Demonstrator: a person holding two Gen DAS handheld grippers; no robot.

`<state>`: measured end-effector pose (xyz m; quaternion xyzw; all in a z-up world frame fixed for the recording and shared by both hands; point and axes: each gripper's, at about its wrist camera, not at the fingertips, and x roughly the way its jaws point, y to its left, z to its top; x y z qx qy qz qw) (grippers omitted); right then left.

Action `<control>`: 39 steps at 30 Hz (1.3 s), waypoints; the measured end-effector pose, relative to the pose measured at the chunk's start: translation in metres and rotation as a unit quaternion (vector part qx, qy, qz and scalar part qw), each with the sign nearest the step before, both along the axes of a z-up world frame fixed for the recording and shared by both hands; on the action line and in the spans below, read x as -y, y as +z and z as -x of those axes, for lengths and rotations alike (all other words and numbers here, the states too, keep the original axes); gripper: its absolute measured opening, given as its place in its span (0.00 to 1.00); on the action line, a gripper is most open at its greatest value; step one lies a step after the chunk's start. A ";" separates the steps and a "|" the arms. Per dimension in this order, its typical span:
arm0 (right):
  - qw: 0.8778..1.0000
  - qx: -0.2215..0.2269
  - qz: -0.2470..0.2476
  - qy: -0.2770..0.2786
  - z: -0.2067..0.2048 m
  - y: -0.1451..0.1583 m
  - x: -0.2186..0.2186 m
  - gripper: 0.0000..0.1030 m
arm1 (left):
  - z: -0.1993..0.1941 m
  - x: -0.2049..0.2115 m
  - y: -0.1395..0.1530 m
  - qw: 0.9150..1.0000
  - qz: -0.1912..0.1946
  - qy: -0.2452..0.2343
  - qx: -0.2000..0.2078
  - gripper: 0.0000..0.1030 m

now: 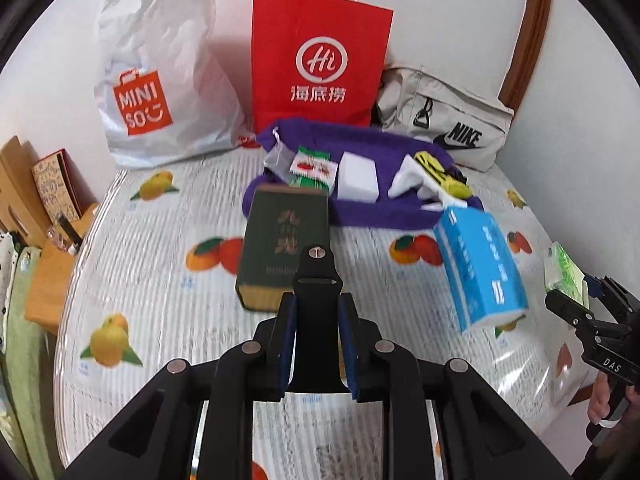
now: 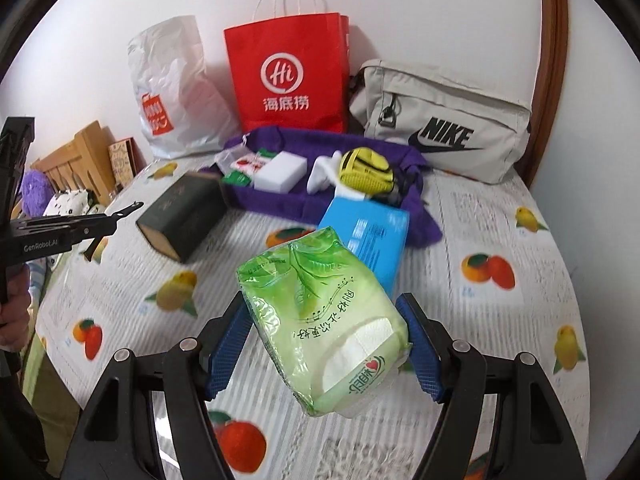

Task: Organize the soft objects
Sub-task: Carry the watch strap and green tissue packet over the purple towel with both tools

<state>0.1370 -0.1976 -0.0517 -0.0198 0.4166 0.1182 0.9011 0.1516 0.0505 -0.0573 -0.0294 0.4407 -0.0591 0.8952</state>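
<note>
1. while my right gripper (image 2: 326, 344) hangs above the table (image 2: 500, 320), its blue pads press on both sides of a green tissue pack (image 2: 320, 328), which is clear of the fruit-print tablecloth and tilted.
2. my left gripper (image 1: 317, 344) has its jaws narrow, closed on a slim black object (image 1: 316, 288) that stands up between the blue pads; what that object is, i cannot tell.
3. in the left wrist view the right gripper shows at the right edge, with a corner of the green pack in it.
4. a blue tissue pack (image 2: 366, 236) lies just beyond the green one, its far end against the purple cloth tray (image 2: 280, 200).
5. that tray holds a white sponge block (image 2: 280, 170), a small red-and-white packet (image 2: 250, 164), something white and crumpled (image 2: 324, 176) and a yellow-and-black item (image 2: 366, 170).
6. a dark green box (image 2: 182, 216) sits on the table just left of the tray.
7. along the wall at the back stand a white miniso plastic bag (image 2: 176, 92), a red paper bag (image 2: 286, 76) with white handles, and a grey nike bag (image 2: 440, 120); the red one is in the middle.
8. at the left edge of the right wrist view, a hand (image 2: 16, 312) grips the handle of my left gripper.
9. a wooden rack (image 1: 24, 200) stands off the left side of the table.
</note>
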 end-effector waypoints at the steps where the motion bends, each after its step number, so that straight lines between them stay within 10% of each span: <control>1: 1.000 0.002 -0.001 0.000 -0.005 0.002 0.000 0.70 | -0.004 0.000 0.002 1.000 0.000 0.001 0.002 0.20; 16: 1.000 0.017 0.002 0.019 -0.105 0.021 -0.013 0.70 | -0.097 0.011 0.006 1.000 0.004 -0.019 -0.007 0.20; 39: 0.997 -0.052 0.033 0.048 -0.240 -0.038 -0.064 0.70 | -0.210 0.012 -0.035 0.998 0.027 -0.038 -0.047 0.20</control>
